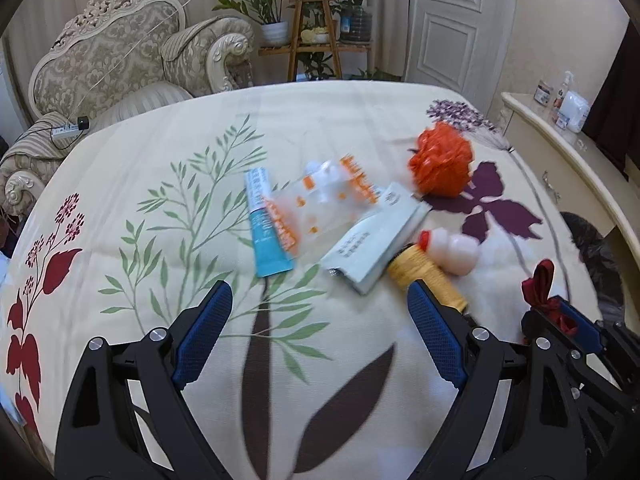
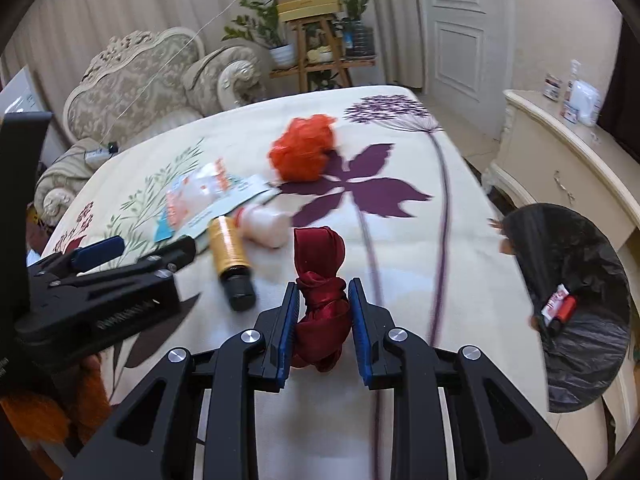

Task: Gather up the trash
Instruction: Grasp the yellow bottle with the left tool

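- The right gripper has its jaws clamped on a knotted red cloth, held above the bed near its right edge.
- The left gripper hovers with jaws spread wide, gripping nothing.
- Ahead of it lie a blue tube, clear wrapper, pale box, yellow bottle and orange ball.
- Step in hand, seemingly: carrying the cloth to the black-lined bin beside the bed's right edge; next comes a swing right and release over it.

You can see small print on the flat pale paper box, but it is too blurry to read. The blue tube has writing too, and you cannot read that either.
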Available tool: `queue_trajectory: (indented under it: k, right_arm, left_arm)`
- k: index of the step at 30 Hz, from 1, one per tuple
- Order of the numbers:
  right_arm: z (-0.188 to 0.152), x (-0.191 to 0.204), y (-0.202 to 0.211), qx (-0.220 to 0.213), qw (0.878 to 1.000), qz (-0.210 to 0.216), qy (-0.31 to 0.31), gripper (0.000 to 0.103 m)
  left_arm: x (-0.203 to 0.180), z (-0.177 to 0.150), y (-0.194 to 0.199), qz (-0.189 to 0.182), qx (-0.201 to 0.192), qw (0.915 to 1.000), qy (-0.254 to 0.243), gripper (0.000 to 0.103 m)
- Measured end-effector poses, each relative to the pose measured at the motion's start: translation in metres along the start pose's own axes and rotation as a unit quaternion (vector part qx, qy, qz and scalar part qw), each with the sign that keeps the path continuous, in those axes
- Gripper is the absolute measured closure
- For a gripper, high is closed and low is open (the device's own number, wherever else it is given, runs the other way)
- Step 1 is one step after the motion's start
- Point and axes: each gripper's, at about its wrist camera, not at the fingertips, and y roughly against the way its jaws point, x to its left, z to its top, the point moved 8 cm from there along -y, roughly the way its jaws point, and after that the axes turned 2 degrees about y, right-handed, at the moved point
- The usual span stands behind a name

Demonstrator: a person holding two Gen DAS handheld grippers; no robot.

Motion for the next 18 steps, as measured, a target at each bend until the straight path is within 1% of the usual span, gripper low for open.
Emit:
queue_trajectory:
  k: [4, 8, 11, 13, 15, 18]
  right_arm:
    - [-0.002, -0.019, 0.005, -0.004, 1.000, -0.004, -0.015, 0.077]
    - [-0.004, -0.028, 0.007, -0.007, 1.000, -0.002, -0.026, 0.077]
    - [-0.005, -0.031, 0.007, -0.006, 0.999, 0.001, -0.032, 0.077]
    - [-0.006, -0.030, 0.007, -0.007, 0.999, 0.004, -0.033, 0.077]
    - [-0.007, -0.030, 0.007, -0.007, 0.999, 0.007, -0.034, 0.077]
    - [-0.007, -0.028, 0.005, -0.006, 0.999, 0.008, -0.034, 0.077]
  left_arm:
    - [-0.018, 0.003, 0.001, -0.005, -0.004, 1.0000, -0.003, 0.016]
    - [-0.036, 0.000, -0.009, -0.004, 0.008, 0.9998, -0.017, 0.016]
    - [-0.040, -0.005, -0.014, -0.004, 0.015, 0.9997, -0.020, 0.016]
    - [-0.039, -0.008, -0.015, -0.002, 0.016, 0.9996, -0.024, 0.018]
    - [-0.036, -0.012, -0.016, 0.002, 0.022, 0.9992, -0.033, 0.027]
    - [-0.030, -0.018, -0.018, -0.004, 0.030, 0.9991, -0.031, 0.030]
